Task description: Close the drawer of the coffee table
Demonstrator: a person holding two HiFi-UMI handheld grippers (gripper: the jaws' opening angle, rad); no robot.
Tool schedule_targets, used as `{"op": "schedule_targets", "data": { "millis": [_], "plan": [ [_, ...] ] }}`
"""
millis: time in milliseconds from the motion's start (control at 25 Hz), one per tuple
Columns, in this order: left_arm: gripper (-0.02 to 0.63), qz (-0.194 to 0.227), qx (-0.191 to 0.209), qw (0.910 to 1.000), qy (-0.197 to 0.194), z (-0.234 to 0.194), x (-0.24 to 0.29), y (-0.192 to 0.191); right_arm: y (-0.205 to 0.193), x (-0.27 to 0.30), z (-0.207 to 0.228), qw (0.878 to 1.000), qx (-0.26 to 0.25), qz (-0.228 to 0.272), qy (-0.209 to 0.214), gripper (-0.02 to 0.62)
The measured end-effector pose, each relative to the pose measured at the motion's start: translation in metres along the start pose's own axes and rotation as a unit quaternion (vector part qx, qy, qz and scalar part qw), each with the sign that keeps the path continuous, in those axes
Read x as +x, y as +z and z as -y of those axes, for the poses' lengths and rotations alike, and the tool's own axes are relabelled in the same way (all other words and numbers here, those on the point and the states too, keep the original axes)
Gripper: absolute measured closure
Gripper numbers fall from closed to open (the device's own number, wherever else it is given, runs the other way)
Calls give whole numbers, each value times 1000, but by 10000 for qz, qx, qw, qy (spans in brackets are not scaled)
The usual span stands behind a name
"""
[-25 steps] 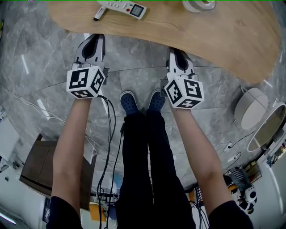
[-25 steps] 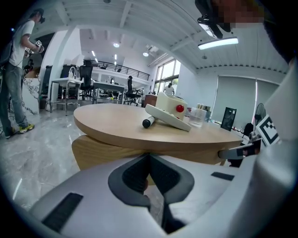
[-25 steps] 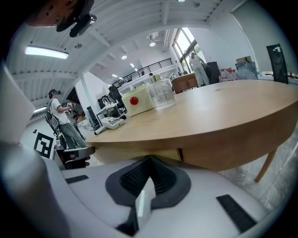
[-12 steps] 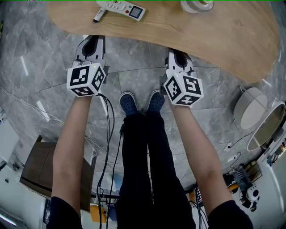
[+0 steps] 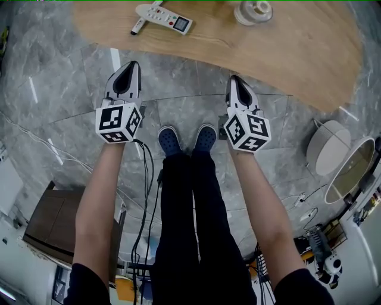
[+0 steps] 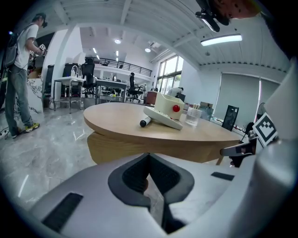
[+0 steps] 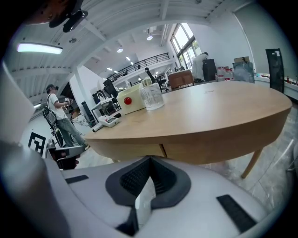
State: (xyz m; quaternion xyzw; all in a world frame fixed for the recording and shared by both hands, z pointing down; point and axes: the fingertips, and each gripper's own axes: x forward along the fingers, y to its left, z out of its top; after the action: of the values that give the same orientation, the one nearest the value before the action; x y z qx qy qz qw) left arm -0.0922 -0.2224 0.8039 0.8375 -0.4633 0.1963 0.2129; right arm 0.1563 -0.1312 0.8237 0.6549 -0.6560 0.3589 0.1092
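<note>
Both grippers have just moved back from the coffee table (image 5: 286, 41). A moment ago their tips were right at the table's near edge, and now there is bare grey floor (image 5: 53, 89) between the tips and that edge. The left gripper (image 5: 131, 65) has its jaws pressed together and holds nothing. The right gripper (image 5: 234, 79) is the same, jaws together and nothing in them. The drawer (image 7: 135, 151) is in the side of the table that faces the person. In the right gripper view its front looks flat with the wood around it, and only a thin line (image 7: 163, 149) shows where I think it ends. Nothing sticks out past the table's edge in the head view. So I think the push is over, the drawer is shut, and the job is done or very nearly done. Now the count. There are two grippers and one coffee table. On the table top, near its far edge, there is one white remote (image 5: 164, 15) with a red button, one marker pen (image 5: 137, 25) just beside it, and one clear cup (image 7: 151, 97) further to the right. On the floor between the grippers there are two blue shoes (image 5: 170, 140).
</note>
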Motion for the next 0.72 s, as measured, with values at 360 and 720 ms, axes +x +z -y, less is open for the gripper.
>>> {"op": "schedule_targets", "data": {
  "millis": [360, 720],
  "plan": [
    [581, 22, 30, 10000, -23, 26, -67, 38, 29, -65, -24, 10000, 50, -26, 49, 569],
    [581, 109, 251, 9995, -166, 53, -158, 112, 70, -156, -71, 9995, -139, -157, 246, 569]
  ]
}}
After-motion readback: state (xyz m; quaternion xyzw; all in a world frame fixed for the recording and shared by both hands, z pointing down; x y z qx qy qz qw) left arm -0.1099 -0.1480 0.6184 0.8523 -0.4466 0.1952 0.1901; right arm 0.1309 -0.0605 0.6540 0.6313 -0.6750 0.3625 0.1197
